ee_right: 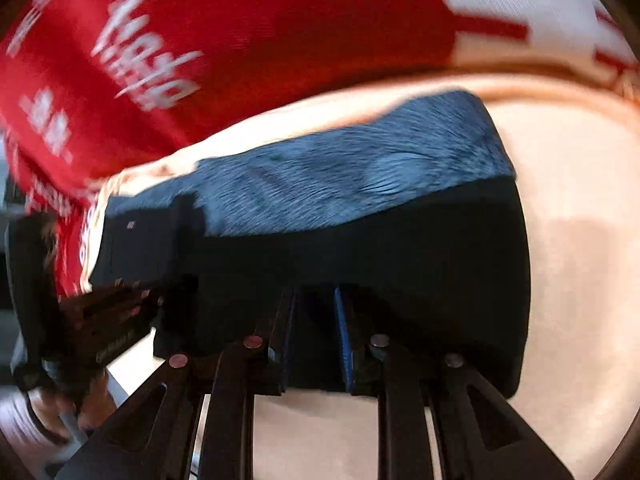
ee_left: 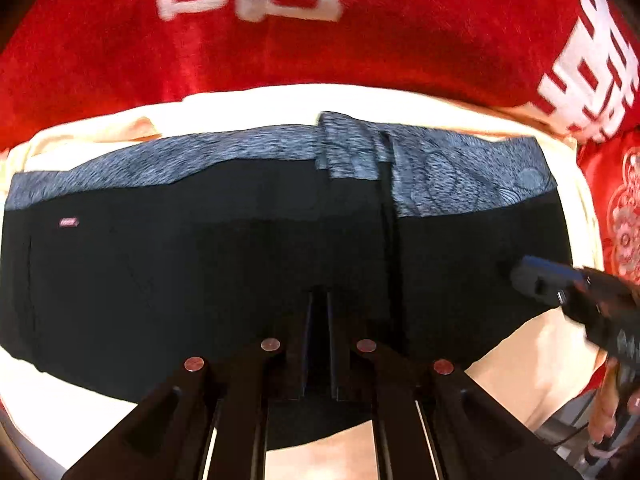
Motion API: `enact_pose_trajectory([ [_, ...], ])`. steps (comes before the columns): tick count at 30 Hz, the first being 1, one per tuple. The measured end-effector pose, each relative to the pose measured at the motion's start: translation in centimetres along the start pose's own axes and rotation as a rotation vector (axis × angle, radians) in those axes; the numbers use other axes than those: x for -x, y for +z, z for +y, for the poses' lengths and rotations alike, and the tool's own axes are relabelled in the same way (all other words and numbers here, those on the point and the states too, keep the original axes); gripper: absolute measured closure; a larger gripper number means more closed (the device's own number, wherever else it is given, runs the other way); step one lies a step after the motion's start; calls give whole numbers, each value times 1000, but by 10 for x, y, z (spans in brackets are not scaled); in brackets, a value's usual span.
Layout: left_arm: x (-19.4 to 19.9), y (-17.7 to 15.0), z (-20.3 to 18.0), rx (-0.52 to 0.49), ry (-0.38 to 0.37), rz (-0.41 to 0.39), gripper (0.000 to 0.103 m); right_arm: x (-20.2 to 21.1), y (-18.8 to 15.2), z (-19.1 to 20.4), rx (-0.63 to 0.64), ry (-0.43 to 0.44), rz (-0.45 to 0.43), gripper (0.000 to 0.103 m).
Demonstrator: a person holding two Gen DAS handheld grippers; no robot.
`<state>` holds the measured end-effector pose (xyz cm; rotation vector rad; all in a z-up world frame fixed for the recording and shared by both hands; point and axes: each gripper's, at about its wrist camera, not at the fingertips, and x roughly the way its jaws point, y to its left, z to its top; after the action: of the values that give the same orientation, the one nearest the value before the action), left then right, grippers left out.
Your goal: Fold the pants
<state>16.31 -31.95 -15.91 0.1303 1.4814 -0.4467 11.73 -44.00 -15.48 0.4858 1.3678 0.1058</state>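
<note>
The black pants (ee_left: 224, 264) lie folded in a wide block on a cream cloth, with a grey patterned band (ee_left: 440, 168) along the far edge. They also show in the right wrist view (ee_right: 400, 264). My left gripper (ee_left: 319, 300) is over the near edge of the pants, its jaws close together with a narrow gap; whether cloth is pinched is hidden. My right gripper (ee_right: 316, 300) is over the near edge at the right end, jaws parted, nothing clearly between them. It shows in the left wrist view (ee_left: 536, 276) too. The left gripper shows in the right wrist view (ee_right: 120, 308).
A cream cloth (ee_left: 256, 108) covers the surface under the pants; it also shows in the right wrist view (ee_right: 580, 240). A red cloth with white lettering (ee_left: 280, 40) hangs behind and to the right. A hand (ee_right: 60, 408) holds the left gripper.
</note>
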Motion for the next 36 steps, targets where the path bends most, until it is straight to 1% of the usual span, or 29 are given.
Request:
enact_pose_trajectory([
  [1,3,0,6,17,3,-9,96,5,-3,13,65,-18,-23,66],
  [2,7,-1,14,37,4,-22,96,10,-8,25,123,-43,-52,49],
  [3,10,-1,22,52,5,-30,96,14,-15,38,183,-68,-90,44],
  [6,16,-5,44,85,14,-44,96,10,-32,73,325,-110,-126,44],
  [10,16,-9,64,119,15,-37,95,-15,-45,119,531,-207,-141,44],
  [11,16,-11,70,129,17,-38,88,-22,-47,128,578,-227,-142,44],
  [12,17,-13,78,144,17,-39,52,-27,-48,132,606,-231,-138,44],
  [13,18,-15,84,162,26,-47,20,-35,-48,138,637,-242,-133,44],
  [15,26,-21,100,196,37,-84,18,-46,-49,144,680,-276,-118,44],
  [17,28,-23,110,213,41,-78,18,-57,-48,146,712,-305,-102,45],
  [19,27,-25,113,223,52,-69,18,-67,-46,149,740,-331,-89,45],
  [20,27,-26,114,225,56,-64,18,-72,-44,150,748,-347,-80,48],
  [21,27,-26,119,225,61,-63,18,-77,-42,150,746,-356,-66,63],
  [22,28,-28,122,226,63,-63,18,-81,-38,150,722,-338,-34,67],
  [23,30,-29,129,225,62,-63,18,-80,-35,149,698,-322,-24,70],
  [24,32,-30,130,225,58,-68,18,-77,-33,149,681,-311,-25,76],
  [25,32,-31,128,224,54,-74,18,-69,-34,150,670,-298,-31,77],
  [26,32,-32,126,219,50,-80,18,-62,-36,150,661,-270,-33,85],
  [27,32,-36,126,214,48,-85,18,-59,-40,152,656,-251,-28,85],
  [29,31,-37,123,197,55,-91,18,-63,-50,154,673,-242,11,84],
  [30,32,-38,124,190,57,-88,18,-67,-53,154,682,-247,19,84],
  [31,31,-37,119,185,57,-81,18,-67,-53,153,678,-241,9,81],
  [33,39,-35,112,177,44,-95,18,-58,-45,148,606,-192,-2,79],
  [34,42,-33,109,166,44,-103,18,-46,-38,141,545,-145,-18,79],
  [35,44,-32,103,148,46,-108,18,-32,-30,132,483,-114,-45,79],
  [36,43,-27,93,128,47,-107,18,-19,-23,122,431,-101,-75,79],
])
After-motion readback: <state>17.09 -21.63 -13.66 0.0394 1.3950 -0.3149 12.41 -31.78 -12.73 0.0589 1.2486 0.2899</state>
